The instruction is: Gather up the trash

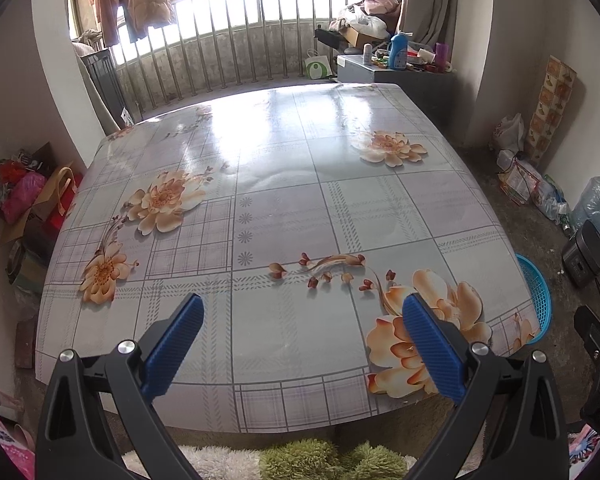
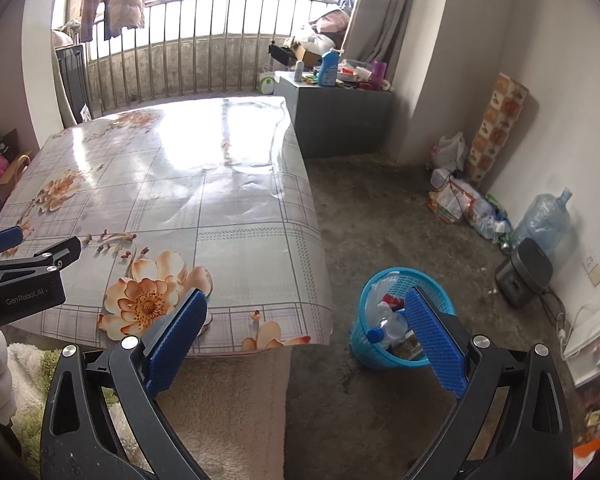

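A blue plastic waste basket (image 2: 364, 340) stands on the concrete floor right of the table, holding a clear plastic bottle with a blue cap (image 2: 384, 326) and other wrappers. In the left wrist view only the basket's rim (image 1: 538, 300) shows past the table's right edge. My left gripper (image 1: 302, 312) hangs open over the near edge of the flowered tablecloth (image 1: 280, 208), nothing between its blue pads. My right gripper (image 2: 306, 308) is open too, above the table's near right corner, its right finger (image 2: 436, 344) in front of the basket. The left gripper's body (image 2: 24, 276) shows at the left.
A grey cabinet (image 2: 332, 120) crowded with bottles stands beyond the table by the railing. Bags and a large water jug (image 2: 544, 220) line the right wall, with a dark cooker (image 2: 524, 272) beside them. Bags (image 1: 24, 196) pile up left of the table. A fluffy rug (image 1: 300, 460) lies near me.
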